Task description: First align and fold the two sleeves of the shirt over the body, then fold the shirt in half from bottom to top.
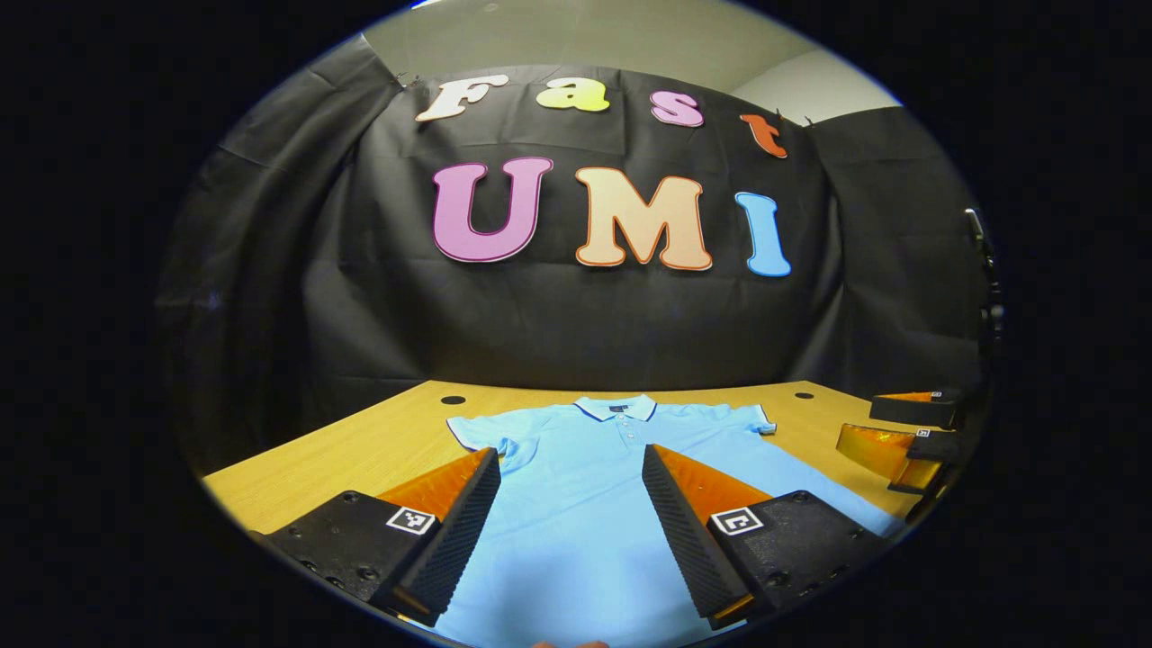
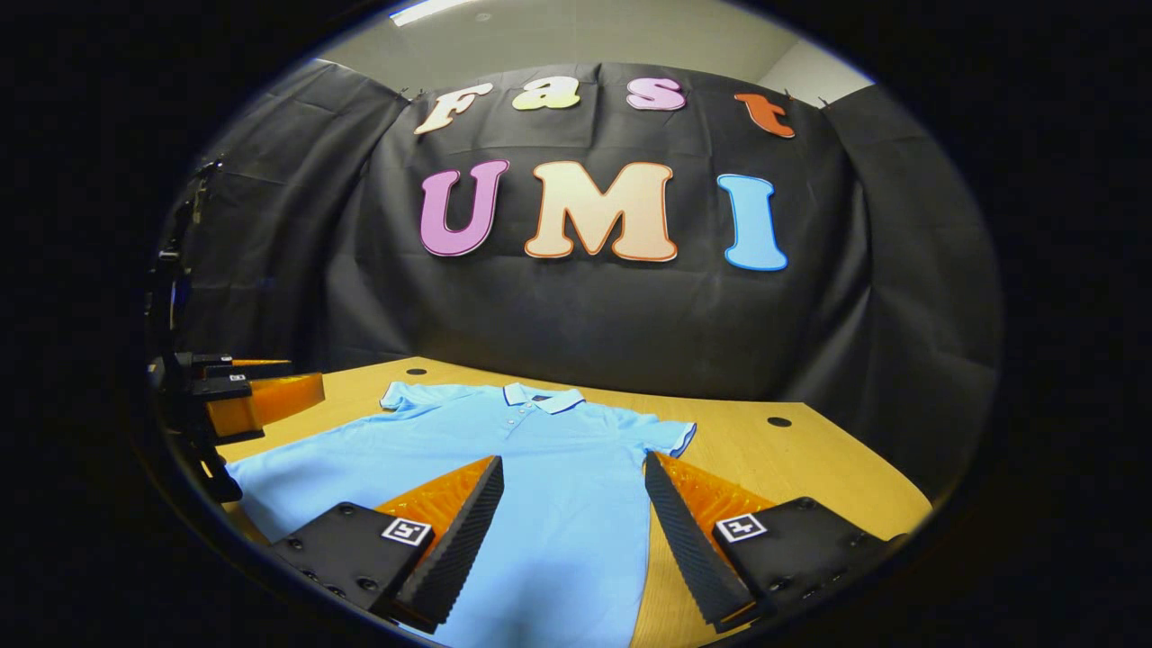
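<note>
Two grippers hover with fingers spread wide and nothing between them: the left gripper [image 1: 571, 454] and the right gripper [image 2: 573, 463]. Ahead of and beneath both pairs of fingertips, the shirt [image 1: 585, 486] lies flat on the table [image 1: 378, 441], collar [image 1: 616, 407] at the far end, sleeves out to either side. Likely light, limp and a little slippery, so it will sag and wrinkle. Best pinched thin at a sleeve [image 2: 670, 436] hem, just beyond the right finger, lifting one layer only.
</note>
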A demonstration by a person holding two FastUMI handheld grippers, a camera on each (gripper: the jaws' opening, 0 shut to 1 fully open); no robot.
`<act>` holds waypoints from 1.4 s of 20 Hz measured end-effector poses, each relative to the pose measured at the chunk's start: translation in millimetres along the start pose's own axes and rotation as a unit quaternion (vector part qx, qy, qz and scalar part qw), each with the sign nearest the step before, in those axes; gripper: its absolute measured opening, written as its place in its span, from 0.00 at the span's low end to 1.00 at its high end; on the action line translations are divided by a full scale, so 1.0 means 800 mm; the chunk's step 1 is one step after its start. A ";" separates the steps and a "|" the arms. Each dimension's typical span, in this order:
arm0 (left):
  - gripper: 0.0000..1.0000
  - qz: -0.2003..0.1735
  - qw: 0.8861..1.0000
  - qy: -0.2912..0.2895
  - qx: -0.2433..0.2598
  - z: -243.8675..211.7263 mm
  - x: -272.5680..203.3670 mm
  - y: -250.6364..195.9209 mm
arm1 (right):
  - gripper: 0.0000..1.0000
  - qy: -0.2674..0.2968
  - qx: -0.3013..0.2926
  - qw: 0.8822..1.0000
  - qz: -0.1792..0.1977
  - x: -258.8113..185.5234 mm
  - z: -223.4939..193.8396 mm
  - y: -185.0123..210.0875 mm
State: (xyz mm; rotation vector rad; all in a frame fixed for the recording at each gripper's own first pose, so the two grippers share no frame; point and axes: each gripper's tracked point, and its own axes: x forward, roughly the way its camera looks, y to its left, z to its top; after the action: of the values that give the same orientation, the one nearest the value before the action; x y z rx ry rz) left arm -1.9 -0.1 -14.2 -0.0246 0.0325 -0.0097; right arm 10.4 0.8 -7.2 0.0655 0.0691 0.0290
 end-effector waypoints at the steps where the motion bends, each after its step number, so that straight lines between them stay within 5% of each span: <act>1: 0.94 0.000 1.000 0.001 -0.001 -0.003 0.001 0.003 | 0.99 0.004 0.002 1.000 0.004 0.005 0.002 0.001; 8: 0.95 0.008 1.000 0.012 0.000 -0.015 0.002 0.019 | 0.98 0.037 0.023 0.999 0.031 0.067 0.032 -0.011; 17: 0.95 -0.004 1.000 0.005 -0.006 -0.013 0.000 0.021 | 0.98 0.087 0.025 0.995 -0.031 0.192 0.049 -0.089; 28: 0.95 -0.002 1.000 0.015 -0.019 -0.022 0.003 0.038 | 0.98 0.227 0.035 0.967 -0.110 0.341 -0.058 -0.187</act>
State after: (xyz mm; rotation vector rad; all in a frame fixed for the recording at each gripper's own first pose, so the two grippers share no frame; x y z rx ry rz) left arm 0.5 29.7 -32.5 -0.0618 0.0624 -0.0128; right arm 283.4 -136.9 -81.9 0.1215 0.5369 -0.1815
